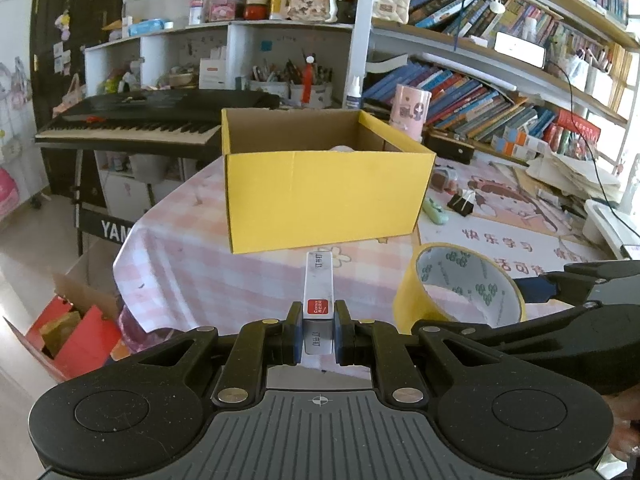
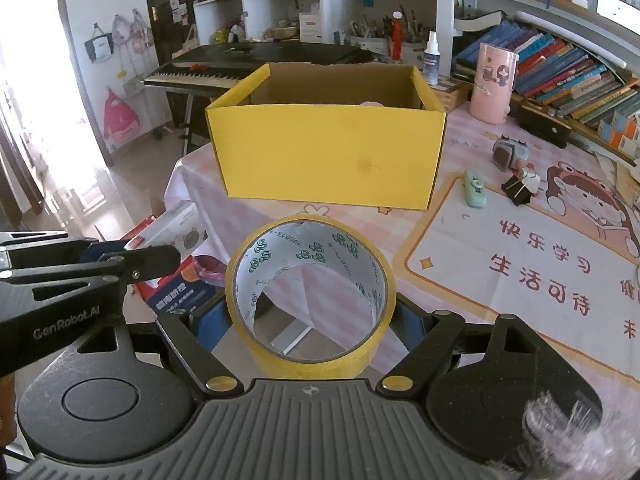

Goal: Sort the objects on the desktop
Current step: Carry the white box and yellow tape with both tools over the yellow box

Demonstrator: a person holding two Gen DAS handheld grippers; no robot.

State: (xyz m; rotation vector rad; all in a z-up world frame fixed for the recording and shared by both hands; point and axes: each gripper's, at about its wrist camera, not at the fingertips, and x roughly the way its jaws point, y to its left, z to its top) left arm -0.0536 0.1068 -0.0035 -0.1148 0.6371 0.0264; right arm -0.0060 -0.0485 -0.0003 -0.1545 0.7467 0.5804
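Staple box, slim and white with a red label, sits clamped by its near end between the fingers of my left gripper, sticking straight out toward the yellow cardboard box that stands open on the pink checked tablecloth. My right gripper is squeezed on the outer wall of the yellow tape roll, held upright with its core facing me, just to the right of the staple box and short of the carton's front wall. To do this well I judge both loads need lifting clear above the front rim before moving forward, since either could catch that edge. Because the staple box is held only at one end, it may pivot, so I'd keep it level and move slowly. Something pale already lies inside the carton, so I'd release over the bare floor beside it, one hand at a time.
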